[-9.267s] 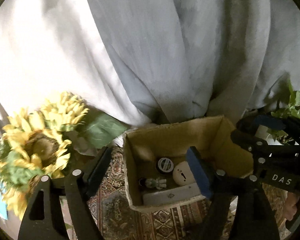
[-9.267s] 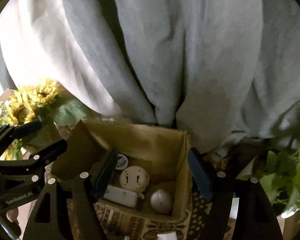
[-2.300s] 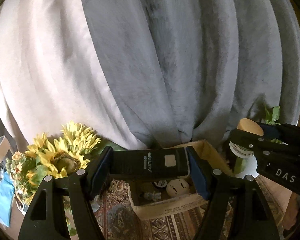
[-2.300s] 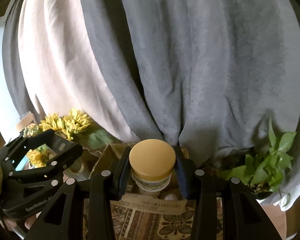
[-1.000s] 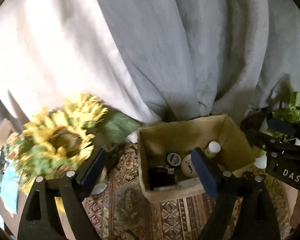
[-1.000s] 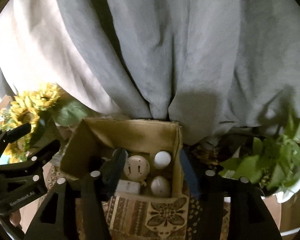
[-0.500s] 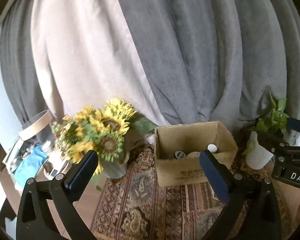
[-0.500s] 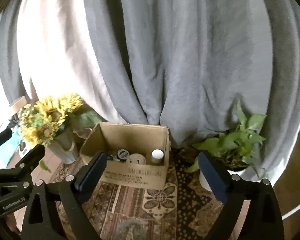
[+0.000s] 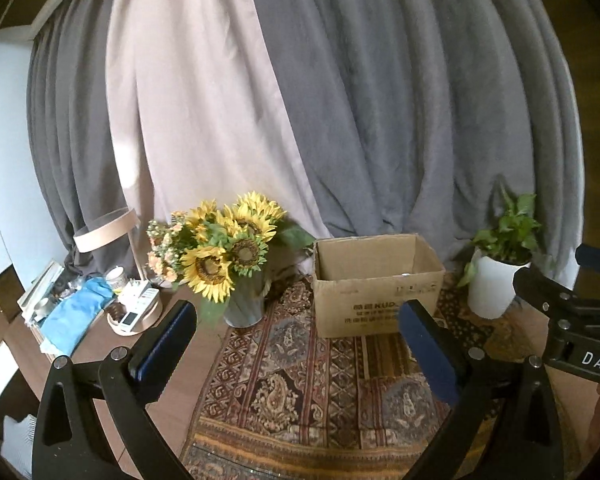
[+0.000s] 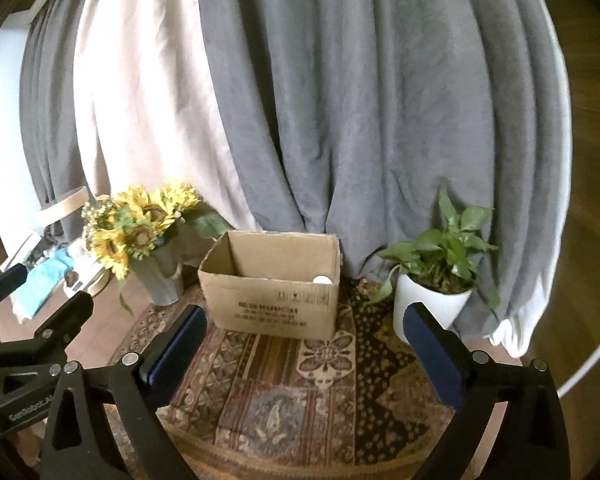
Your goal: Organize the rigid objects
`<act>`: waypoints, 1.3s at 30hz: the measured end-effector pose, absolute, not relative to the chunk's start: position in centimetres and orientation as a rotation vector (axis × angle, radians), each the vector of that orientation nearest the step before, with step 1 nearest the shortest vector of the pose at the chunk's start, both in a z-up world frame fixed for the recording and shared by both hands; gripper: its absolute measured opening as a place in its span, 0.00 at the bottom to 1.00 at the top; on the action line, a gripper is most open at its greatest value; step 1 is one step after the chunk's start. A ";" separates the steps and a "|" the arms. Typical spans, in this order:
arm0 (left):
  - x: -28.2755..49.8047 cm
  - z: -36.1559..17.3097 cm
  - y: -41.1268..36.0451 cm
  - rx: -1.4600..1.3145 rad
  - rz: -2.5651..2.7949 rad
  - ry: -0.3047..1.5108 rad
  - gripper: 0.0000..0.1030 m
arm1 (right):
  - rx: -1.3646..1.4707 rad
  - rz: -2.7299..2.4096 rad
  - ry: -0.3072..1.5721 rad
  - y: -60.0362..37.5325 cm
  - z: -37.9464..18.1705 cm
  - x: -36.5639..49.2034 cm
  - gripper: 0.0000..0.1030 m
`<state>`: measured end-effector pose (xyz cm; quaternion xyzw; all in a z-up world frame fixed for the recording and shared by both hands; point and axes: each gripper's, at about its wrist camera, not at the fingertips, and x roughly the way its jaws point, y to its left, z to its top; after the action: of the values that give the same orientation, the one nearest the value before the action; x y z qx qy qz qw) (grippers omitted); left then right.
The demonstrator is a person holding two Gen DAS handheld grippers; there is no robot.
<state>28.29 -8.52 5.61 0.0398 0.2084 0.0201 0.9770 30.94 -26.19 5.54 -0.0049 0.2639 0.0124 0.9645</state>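
Grippers: left gripper (image 9: 296, 332) and right gripper (image 10: 304, 334) both hang with jaws spread wide and nothing between the blue pads; the right one's jaws have just been opening.
Box: a cardboard box (image 10: 272, 300) stands open-topped on the patterned rug (image 10: 300, 380), straight ahead of both grippers and well apart from them.
Contents: only a white round cap (image 10: 322, 279) shows above the near wall at the box's right end in the right wrist view; whatever else lies inside is hidden by the cardboard.
Left of box: a vase of sunflowers (image 9: 228, 252) stands just beside the box at the rug's edge; farther left, a cluttered side area with a blue cloth (image 9: 76, 312) and a round tray (image 9: 134, 318) of small items.
Right of box: a potted plant (image 10: 436, 276) in a white pot stands near the box's right side.
Backdrop: grey and pale curtains (image 9: 300, 100) hang behind everything.
Step in hand: judging by the empty jaws and the distance from the box, this looks like a pause between deposits, or the end of the sorting.
Next move: if loose items remain, it calls for finding one outside these views, closing on it squarely, and carrying it over the box's near wall; none is visible on the rug.
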 end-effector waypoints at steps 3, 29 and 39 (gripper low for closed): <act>25.4 5.8 -7.8 0.082 0.015 0.404 1.00 | -0.008 0.006 0.510 -25.5 6.1 27.8 0.97; 6.5 7.8 -2.9 0.086 -0.092 0.334 1.00 | 0.048 -0.104 0.403 -19.5 8.8 6.0 0.97; 3.3 8.1 -3.2 0.068 -0.095 0.334 1.00 | 0.044 -0.101 0.387 -19.5 9.6 2.0 0.97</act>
<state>3.32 -3.24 8.14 0.0337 0.1662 -0.0474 0.9844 2.03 -19.46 9.65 0.0221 0.1920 -0.0504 0.9798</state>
